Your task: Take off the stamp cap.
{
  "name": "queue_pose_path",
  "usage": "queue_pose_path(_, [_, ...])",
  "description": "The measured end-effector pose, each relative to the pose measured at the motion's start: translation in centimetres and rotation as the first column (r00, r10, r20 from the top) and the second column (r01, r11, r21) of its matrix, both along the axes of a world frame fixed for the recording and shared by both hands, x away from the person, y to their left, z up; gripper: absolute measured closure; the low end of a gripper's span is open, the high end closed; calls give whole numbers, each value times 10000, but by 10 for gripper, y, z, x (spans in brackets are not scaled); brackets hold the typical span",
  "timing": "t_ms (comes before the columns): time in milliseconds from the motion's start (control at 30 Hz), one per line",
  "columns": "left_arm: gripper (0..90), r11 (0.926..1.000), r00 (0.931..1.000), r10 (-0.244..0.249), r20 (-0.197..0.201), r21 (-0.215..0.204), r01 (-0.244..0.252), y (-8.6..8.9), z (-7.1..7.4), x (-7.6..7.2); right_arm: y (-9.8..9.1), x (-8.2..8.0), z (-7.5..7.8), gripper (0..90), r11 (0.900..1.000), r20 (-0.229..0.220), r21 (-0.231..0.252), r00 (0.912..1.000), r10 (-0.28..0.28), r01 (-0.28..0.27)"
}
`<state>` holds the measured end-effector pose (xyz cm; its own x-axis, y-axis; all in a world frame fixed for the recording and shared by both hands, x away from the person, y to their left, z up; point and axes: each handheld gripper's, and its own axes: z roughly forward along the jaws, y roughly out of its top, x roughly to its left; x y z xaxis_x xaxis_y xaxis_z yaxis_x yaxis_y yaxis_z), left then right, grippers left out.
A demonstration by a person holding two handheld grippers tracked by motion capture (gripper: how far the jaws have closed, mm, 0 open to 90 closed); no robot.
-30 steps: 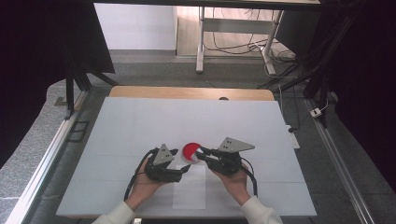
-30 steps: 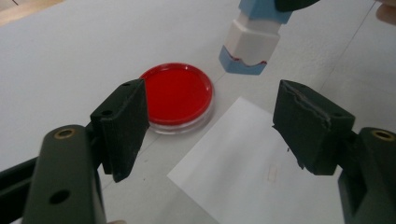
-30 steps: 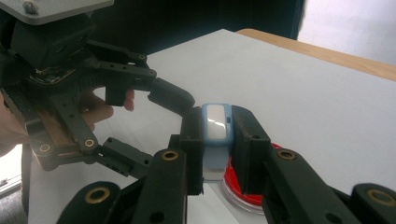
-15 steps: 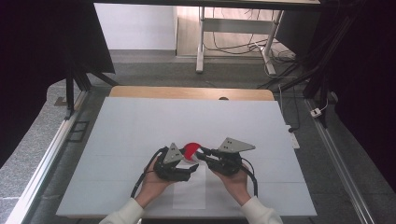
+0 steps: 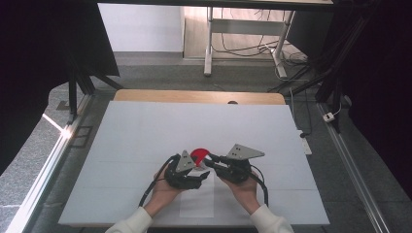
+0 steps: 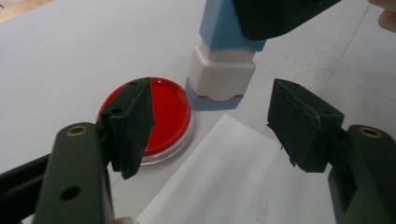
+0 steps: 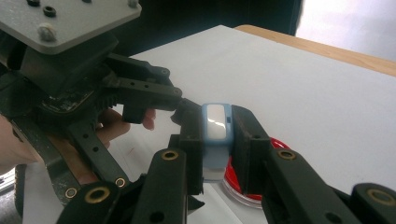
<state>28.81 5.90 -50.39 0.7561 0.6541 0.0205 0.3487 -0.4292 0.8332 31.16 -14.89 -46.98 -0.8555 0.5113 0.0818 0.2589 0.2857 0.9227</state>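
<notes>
My right gripper (image 7: 215,140) is shut on a blue and white stamp (image 7: 215,126), holding it upright with its base on the table beside a round red dish (image 6: 168,112). In the left gripper view the stamp (image 6: 222,70) stands just beyond my left gripper (image 6: 212,116). Its jaws are open and have just been closing, and neither pad touches the stamp. From above, the left gripper (image 5: 200,171) and right gripper (image 5: 212,159) meet tip to tip next to the red dish (image 5: 199,154).
A white sheet of paper (image 5: 197,199) lies on the white table (image 5: 145,126) under and in front of both hands, with its corner near the stamp. A wooden strip (image 5: 194,96) runs along the far table edge. Dark frames and cables stand beyond it.
My left hand has slid right, bringing its gripper close to the stamp and the right gripper. The right gripper and stamp have stayed put.
</notes>
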Motion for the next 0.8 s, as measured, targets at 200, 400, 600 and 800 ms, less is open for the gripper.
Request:
queue_pose_path(200, [384, 9998, 9998, -31, 214, 171, 27, -1, -1, -1, 0, 0, -1, 747, 10000, -104, 93, 9999, -24, 25])
queue_pose_path(400, [443, 9996, 9994, -59, 339, 282, 50, -2, -2, 0, -1, 0, 0, 747, 9997, -153, 243, 9999, -43, 47])
queue_pose_path(600, [488, 9992, 9991, -83, 424, 386, 66, -4, -3, -1, -2, 0, 0, 747, 9993, -260, 375, 9996, -77, 87])
queue_pose_path(800, [550, 9989, 9978, 36, 668, 460, -67, -4, -3, -2, -1, 0, 0, 747, 9991, -304, 425, 9995, -76, 89])
